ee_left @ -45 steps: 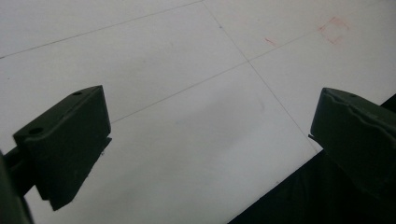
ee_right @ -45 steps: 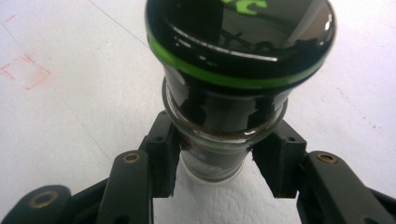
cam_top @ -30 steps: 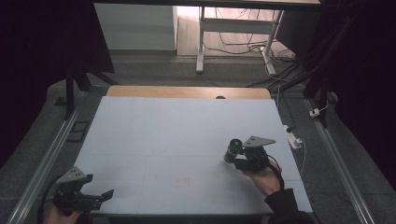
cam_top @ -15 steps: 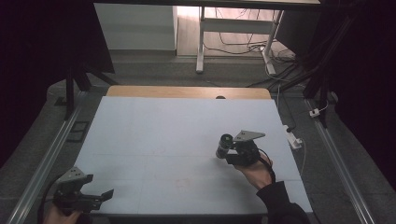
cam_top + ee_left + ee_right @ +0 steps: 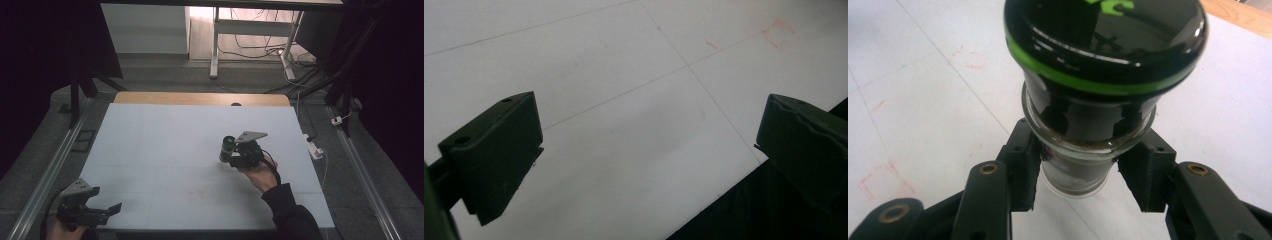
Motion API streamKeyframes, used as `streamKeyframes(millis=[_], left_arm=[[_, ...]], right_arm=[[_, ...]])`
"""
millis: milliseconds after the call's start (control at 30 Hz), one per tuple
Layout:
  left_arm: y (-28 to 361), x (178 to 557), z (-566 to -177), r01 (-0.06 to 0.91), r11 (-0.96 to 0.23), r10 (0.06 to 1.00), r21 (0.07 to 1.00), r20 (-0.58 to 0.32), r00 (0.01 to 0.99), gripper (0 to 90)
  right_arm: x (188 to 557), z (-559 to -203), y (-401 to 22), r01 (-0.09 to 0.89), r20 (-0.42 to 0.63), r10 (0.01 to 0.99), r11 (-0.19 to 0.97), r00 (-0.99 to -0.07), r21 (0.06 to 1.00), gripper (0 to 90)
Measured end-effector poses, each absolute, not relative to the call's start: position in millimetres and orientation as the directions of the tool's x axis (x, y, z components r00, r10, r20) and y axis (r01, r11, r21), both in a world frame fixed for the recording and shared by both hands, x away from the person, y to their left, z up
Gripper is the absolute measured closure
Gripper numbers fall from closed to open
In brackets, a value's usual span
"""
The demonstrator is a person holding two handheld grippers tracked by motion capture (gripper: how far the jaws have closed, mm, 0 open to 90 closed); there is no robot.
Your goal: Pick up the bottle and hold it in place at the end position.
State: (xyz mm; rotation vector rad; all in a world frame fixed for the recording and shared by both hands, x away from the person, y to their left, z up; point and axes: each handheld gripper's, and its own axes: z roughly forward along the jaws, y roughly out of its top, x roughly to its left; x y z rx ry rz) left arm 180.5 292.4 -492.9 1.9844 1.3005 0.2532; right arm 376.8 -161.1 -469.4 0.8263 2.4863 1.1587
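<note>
Right gripper view: a dark jar [image 5: 1083,130] with a black, green-ringed lid [image 5: 1105,42] is clamped at its glass body by the right hand-held gripper [image 5: 1080,175], above the white tabletop [image 5: 923,100]. In the high view, the left hand-held gripper [image 5: 112,209] is seen at the tabletop's near-left corner, its jaws held wide apart with nothing between them.

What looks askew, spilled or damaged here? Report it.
Nothing is spilled or broken. The right gripper grips a clear glass jar with dark contents and a black, green-ringed lid by its body, tipped off upright above the white table. Faint red marks show on the table. The left gripper is open.
</note>
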Motion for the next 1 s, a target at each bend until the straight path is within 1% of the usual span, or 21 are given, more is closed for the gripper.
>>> streamKeyframes(millis=[233,533,1000], left_arm=[[292.9,180.4,-492.9,0.709,-0.213,0.855,0.672,-0.223,0.468,0.0],[293.2,180.4,-493.0,0.710,-0.211,0.855,0.672,-0.224,0.467,0.0],[293.7,180.4,-493.0,0.709,-0.211,0.853,0.673,-0.228,0.470,0.0]], right_arm=[[386.1,-468.9,-142.0,0.368,-0.009,0.579,0.530,-0.815,0.764,52.8],[399.4,-470.9,-116.5,0.338,-0.043,0.551,0.570,-0.833,0.749,52.8],[420.6,-478.6,-93.8,0.335,-0.048,0.550,0.573,-0.834,0.748,52.8]])
